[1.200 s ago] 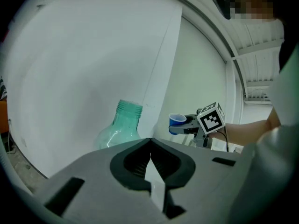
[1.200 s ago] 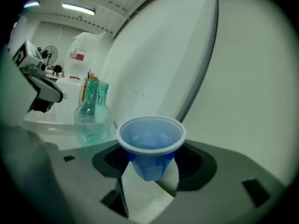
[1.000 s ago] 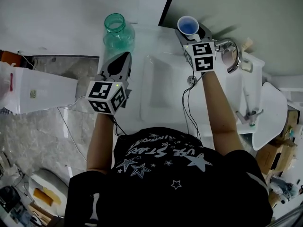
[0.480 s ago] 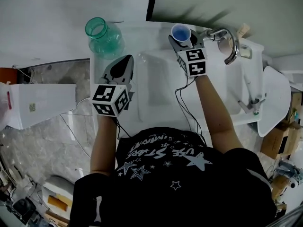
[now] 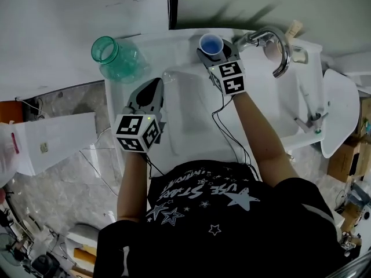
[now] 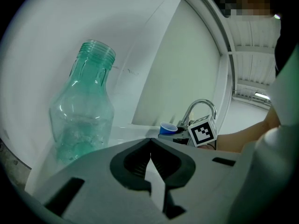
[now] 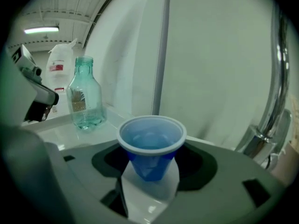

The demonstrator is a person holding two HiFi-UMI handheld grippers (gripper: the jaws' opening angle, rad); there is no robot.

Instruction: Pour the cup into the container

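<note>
Jaws of the right gripper (image 7: 150, 171) are clamping the blue cup (image 7: 150, 143) upright, its base sinking out of sight between them. Whether liquid is sitting inside is hard to tell. The left gripper (image 6: 150, 146) is hovering empty, tips pressed together, its body covering the foot of the green container (image 6: 84, 111), which is standing on the sink (image 5: 185, 106) top, well left of the cup.

Faucet (image 5: 277, 48): a curved chrome spout stood at the back of the counter, right of the basin
Basin (image 5: 185, 100): white, rectangular, sunk into the counter
Jug (image 7: 60, 64): white plastic, red label, far left
Floor (image 5: 64, 190): grey marbled tiles lay beside the counter
Wall (image 5: 69, 10): pale, split by a dark vertical strip (image 5: 173, 4)
</note>
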